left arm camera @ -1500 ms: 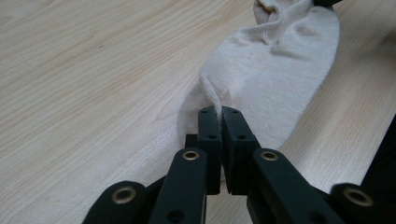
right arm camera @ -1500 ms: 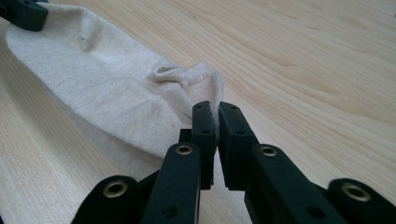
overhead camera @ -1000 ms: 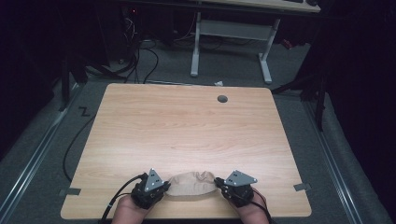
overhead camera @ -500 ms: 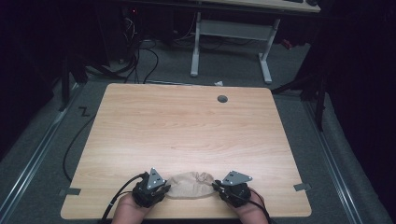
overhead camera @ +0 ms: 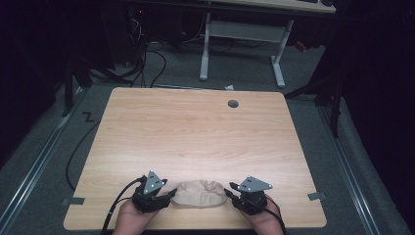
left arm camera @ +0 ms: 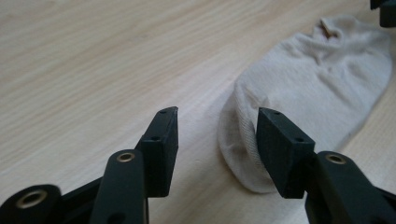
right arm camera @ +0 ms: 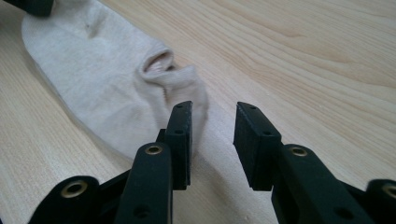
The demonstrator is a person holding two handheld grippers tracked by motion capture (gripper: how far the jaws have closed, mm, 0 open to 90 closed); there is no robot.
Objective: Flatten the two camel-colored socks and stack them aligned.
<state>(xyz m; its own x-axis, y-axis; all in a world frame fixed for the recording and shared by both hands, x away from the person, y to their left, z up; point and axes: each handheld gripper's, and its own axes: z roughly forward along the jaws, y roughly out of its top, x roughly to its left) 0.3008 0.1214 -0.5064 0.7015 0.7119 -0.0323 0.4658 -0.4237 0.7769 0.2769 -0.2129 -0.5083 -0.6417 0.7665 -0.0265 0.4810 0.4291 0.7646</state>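
A beige ankle sock (overhead camera: 199, 193) lies flat on the wooden table (overhead camera: 195, 137) near its front edge, between my two grippers. My left gripper (overhead camera: 169, 195) is at the sock's left end. In the left gripper view this gripper (left arm camera: 217, 126) is open, and the sock's rounded end (left arm camera: 317, 79) lies against its right jaw. My right gripper (overhead camera: 229, 193) is at the sock's right end. In the right gripper view that gripper (right arm camera: 212, 126) is open, with its left jaw over the puckered cuff edge of the sock (right arm camera: 107, 84).
A round grommet hole (overhead camera: 233, 103) sits near the table's far edge. Tape marks (overhead camera: 73, 201) stick out at the front corners. Beyond the table are white desk legs (overhead camera: 205, 46) and cables on a dark floor.
The sock looks a little flatter than a second ago. Both hands have shifted only slightly at its ends.
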